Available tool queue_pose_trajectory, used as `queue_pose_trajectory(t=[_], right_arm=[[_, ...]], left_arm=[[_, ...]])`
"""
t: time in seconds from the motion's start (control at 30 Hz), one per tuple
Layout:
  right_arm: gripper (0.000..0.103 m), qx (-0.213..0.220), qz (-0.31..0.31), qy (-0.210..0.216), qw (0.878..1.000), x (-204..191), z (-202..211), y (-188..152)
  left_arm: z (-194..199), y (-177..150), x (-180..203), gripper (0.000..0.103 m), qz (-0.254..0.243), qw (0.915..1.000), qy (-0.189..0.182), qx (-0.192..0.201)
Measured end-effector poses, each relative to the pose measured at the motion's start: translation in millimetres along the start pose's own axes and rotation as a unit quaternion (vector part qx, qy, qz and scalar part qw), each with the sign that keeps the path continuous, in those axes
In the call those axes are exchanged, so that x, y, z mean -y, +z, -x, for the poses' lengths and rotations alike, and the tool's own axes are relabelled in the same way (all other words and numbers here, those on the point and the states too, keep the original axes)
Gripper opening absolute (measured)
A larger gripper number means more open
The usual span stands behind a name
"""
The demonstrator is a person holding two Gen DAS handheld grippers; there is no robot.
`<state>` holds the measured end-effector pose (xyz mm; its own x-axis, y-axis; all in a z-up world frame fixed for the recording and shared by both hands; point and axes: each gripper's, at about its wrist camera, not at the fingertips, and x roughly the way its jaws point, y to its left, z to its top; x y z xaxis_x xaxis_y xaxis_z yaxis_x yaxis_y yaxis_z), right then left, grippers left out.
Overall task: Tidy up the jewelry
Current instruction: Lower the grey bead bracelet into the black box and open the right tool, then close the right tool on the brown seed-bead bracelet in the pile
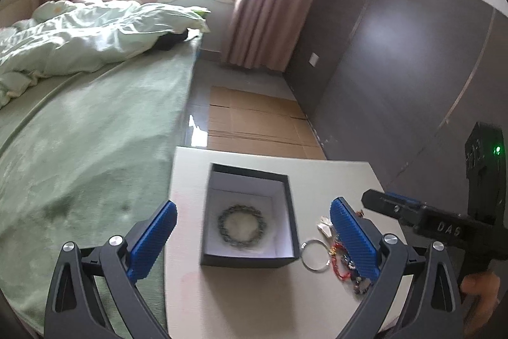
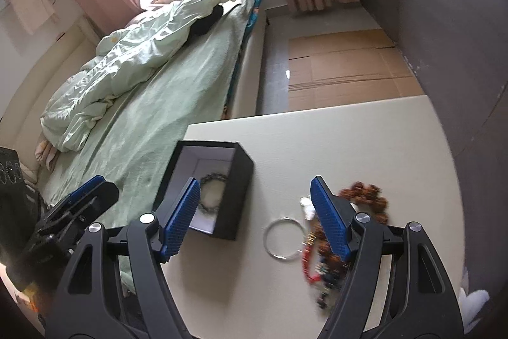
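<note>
tabletop (image 1: pixel 254 301): pale, cream-coloured, set just beside a bed (image 1: pixel 95 148) with a green cover; it carries the box and all the loose jewelry.
jewelry box (image 1: pixel 250 261): black outside, white inside, lid off, standing on the left part of the tabletop; in the right wrist view (image 2: pixel 241 196) it sits just beyond the left pad of the right tongs.
beaded bracelet (image 1: pixel 243 223): dark beads in a ring, lying flat on the white floor of the box; also seen partly in the right wrist view (image 2: pixel 211 180).
silver bangle (image 1: pixel 314 254): a thin plain ring, flat on the tabletop just right of the box, apart from it; in the right wrist view (image 2: pixel 284 239) it lies between the two pads.
loose jewelry pile (image 2: pixel 320 269): red beaded strands and small dark pieces tangled together, touching the bangle's right edge, partly hidden by the right pad; blurred.
brown bead bracelet (image 2: pixel 368 196): chunky reddish-brown beads, on the tabletop beyond the pile, right of the right pad.
left tongs (image 1: pixel 254 240): spread wide, blue pads on either side of the box, gripping nothing.
right tongs (image 2: pixel 254 218): parted, nothing between the pads; in the left wrist view (image 1: pixel 384 202) they enter from the right above the pile.
floor: flattened cardboard (image 2: pixel 343 65) lies beyond the tabletop.
</note>
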<state>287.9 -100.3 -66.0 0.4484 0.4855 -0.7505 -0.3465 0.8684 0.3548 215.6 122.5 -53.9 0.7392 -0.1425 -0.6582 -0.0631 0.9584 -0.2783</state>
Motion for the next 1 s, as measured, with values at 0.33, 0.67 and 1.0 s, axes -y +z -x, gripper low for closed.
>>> queue_pose_trajectory(t=[0.33, 0.67, 1.0], right_arm=[[0.072, -0.011, -0.052, -0.025, 0.998, 56, 21, -23], [0.072, -0.029, -0.093, -0.042, 0.994, 97, 17, -27], [0.047, -0.071, -0.123, -0.069, 0.987, 129, -19, -36]], left_arm=[[-20, -15, 42, 0.071, -0.062, 0.9970, -0.029, -0.036], [-41, -23, 75, 0.053, -0.079, 0.9929, -0.063, -0.064], [-78, -40, 110, 0.032, -0.110, 0.9860, -0.056, -0.112]])
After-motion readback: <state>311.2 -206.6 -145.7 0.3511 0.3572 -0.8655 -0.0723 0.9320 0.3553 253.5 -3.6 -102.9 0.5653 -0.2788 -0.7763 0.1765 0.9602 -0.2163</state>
